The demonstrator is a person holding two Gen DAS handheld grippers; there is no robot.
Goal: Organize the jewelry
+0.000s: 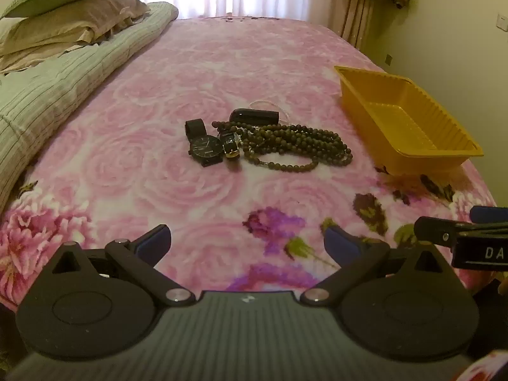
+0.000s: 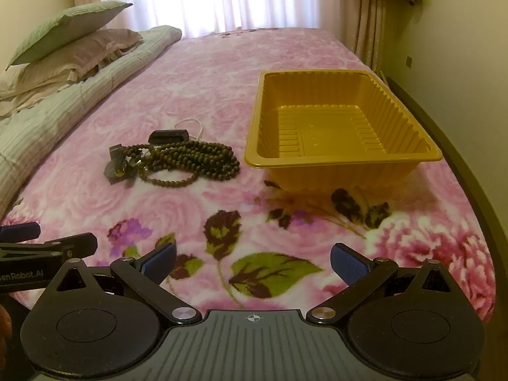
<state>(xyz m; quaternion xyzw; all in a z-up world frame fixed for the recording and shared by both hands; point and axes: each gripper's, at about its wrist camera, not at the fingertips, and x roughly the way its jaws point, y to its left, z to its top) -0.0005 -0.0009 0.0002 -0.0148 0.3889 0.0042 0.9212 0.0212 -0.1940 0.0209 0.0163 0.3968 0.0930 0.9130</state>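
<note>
I have both tools low over the near end of the bed (image 1: 222,63), which is covered in a pink rose-print blanket. My left tool (image 1: 247,244) is released, its blue-padded fingers (image 1: 155,241) spread wide with nothing between them. My right tool (image 2: 252,262) is the same — fingers (image 2: 347,263) apart and gripping nothing.

The jewelry sits in a small heap on the blanket, ahead of both tools and well apart from them. From the left wrist view I can pick out a round black watch (image 1: 204,146) at the heap's left edge, a smaller rectangular watch (image 1: 230,144) just beside it, and a long string of brown beads (image 1: 298,143) coiled in several loops to the right, touching the watches. A dark oblong case (image 1: 254,116) lies behind the beads, with a thin pale chain (image 1: 270,104) looping out past it.

To the right of the heap stands a yellow plastic tray (image 2: 409,117) with ribbed walls, near the beads but not touching them. Its inside holds nothing. A folded striped quilt (image 1: 63,85) and stacked pillows (image 1: 73,22) run along the bed's left side.
</note>
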